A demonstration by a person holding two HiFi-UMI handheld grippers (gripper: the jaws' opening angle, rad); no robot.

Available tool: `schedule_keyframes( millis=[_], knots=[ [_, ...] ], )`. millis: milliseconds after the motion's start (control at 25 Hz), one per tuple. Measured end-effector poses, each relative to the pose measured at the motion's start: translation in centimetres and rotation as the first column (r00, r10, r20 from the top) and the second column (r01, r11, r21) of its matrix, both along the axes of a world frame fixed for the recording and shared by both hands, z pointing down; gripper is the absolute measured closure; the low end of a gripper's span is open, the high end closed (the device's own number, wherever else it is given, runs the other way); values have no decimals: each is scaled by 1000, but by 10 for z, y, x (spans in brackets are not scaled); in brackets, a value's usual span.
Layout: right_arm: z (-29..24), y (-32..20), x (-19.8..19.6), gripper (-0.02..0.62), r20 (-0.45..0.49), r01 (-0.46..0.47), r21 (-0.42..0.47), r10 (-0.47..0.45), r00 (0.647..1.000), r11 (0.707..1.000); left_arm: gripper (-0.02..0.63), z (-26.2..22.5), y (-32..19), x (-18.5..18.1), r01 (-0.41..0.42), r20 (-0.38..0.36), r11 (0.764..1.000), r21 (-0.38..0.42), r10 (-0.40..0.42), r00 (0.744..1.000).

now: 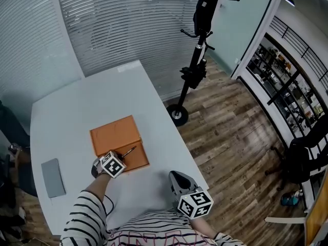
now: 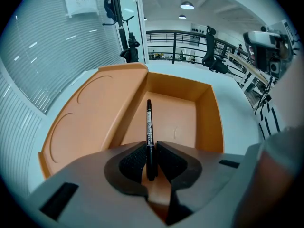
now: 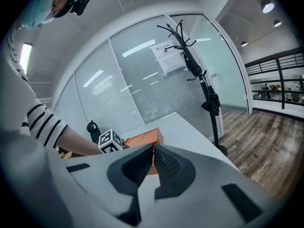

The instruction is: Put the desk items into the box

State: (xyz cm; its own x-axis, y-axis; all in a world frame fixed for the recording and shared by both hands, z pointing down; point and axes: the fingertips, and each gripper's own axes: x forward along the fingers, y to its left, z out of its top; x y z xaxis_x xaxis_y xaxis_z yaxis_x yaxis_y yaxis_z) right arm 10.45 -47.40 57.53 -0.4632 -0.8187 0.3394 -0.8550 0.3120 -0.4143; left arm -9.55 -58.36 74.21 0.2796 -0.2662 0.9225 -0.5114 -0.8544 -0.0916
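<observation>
An orange box lies open on the white desk [image 1: 77, 117], its lid [image 1: 115, 134] folded to the far side and its shallow tray [image 1: 137, 159] nearer me. My left gripper [image 1: 117, 160] is at the tray's near edge, shut on a black pen [image 1: 129, 151]. In the left gripper view the pen [image 2: 148, 122] sticks out from between the pads [image 2: 133, 161] and over the tray's floor [image 2: 175, 122], with the lid [image 2: 90, 118] to the left. My right gripper [image 1: 177, 178] hovers near the desk's front edge, shut [image 3: 153, 151] with nothing in it.
A flat grey item [image 1: 53, 177] lies at the desk's left front. A black coat stand [image 1: 197, 50] rises from the wooden floor to the right of the desk. Window blinds [image 1: 128, 24] run behind the desk. The right gripper view catches the orange box [image 3: 145, 137] and the left gripper's marker cube [image 3: 110, 140].
</observation>
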Motion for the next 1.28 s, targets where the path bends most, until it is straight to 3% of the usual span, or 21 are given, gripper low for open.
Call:
schedule_keyframes(
  millis=[200, 600, 840, 1120, 1280],
  knots=[
    [0, 2, 1, 568, -3, 1, 1, -1, 1000, 1000, 521, -1, -1, 0, 0, -6, 1000, 24, 0, 1000],
    [-3, 15, -4, 568, -13, 0, 5, 0, 1000, 1000, 506, -30, 2, 12, -9, -89, 992, 123, 20, 996],
    [-7, 28, -15, 568, -15, 10, 10, -10, 1000, 1000, 506, -57, 7, 4, 35, -155, 983, 183, -6, 988],
    [-14, 48, -35, 568, -24, 23, 13, -23, 999, 1000, 507, -91, 23, -15, 117, -274, 965, 234, -51, 960],
    [-18, 59, -46, 568, -28, 26, 18, -25, 999, 1000, 544, -113, 38, -25, 157, -345, 950, 269, -57, 937]
  ],
)
